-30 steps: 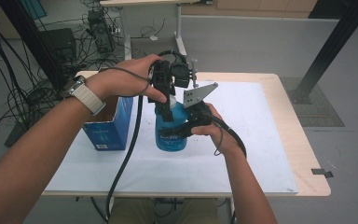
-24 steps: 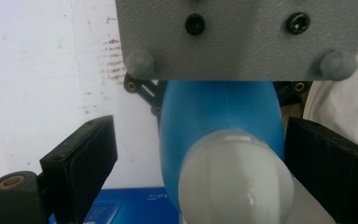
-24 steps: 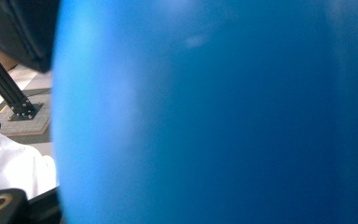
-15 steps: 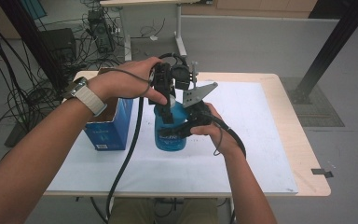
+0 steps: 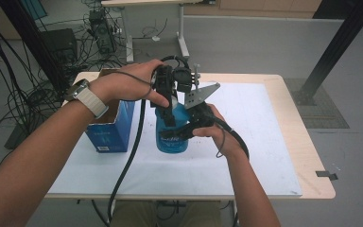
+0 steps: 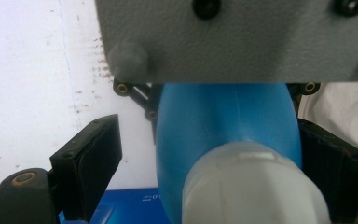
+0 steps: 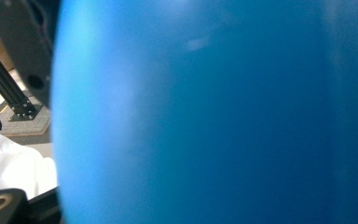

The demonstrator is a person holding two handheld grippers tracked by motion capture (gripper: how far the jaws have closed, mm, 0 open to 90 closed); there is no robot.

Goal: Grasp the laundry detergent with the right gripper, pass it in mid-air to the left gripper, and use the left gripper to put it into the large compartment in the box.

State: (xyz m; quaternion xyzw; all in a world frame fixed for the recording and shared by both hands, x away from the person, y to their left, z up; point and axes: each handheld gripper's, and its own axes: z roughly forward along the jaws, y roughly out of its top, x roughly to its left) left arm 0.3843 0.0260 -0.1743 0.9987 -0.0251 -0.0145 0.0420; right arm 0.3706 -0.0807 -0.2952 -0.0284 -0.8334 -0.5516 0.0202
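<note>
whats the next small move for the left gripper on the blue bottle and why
Probably keep closing the left gripper until both pads meet the white cap. Its jaws have just been closing with the cap between them, yet the left jaw shows a gap from it. The right gripper already clamps the blue bottle upright on the table.

Black two-jaw tools (image 5: 170, 106), grey three-cornered plate (image 5: 201, 93) (black screws), trailing black cable (image 5: 127, 161), pale wristwatch (image 5: 87, 97).

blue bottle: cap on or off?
On. In the left gripper view a white cap sits on the blue bottle; whether it's screwed tight, cannot tell.
</note>
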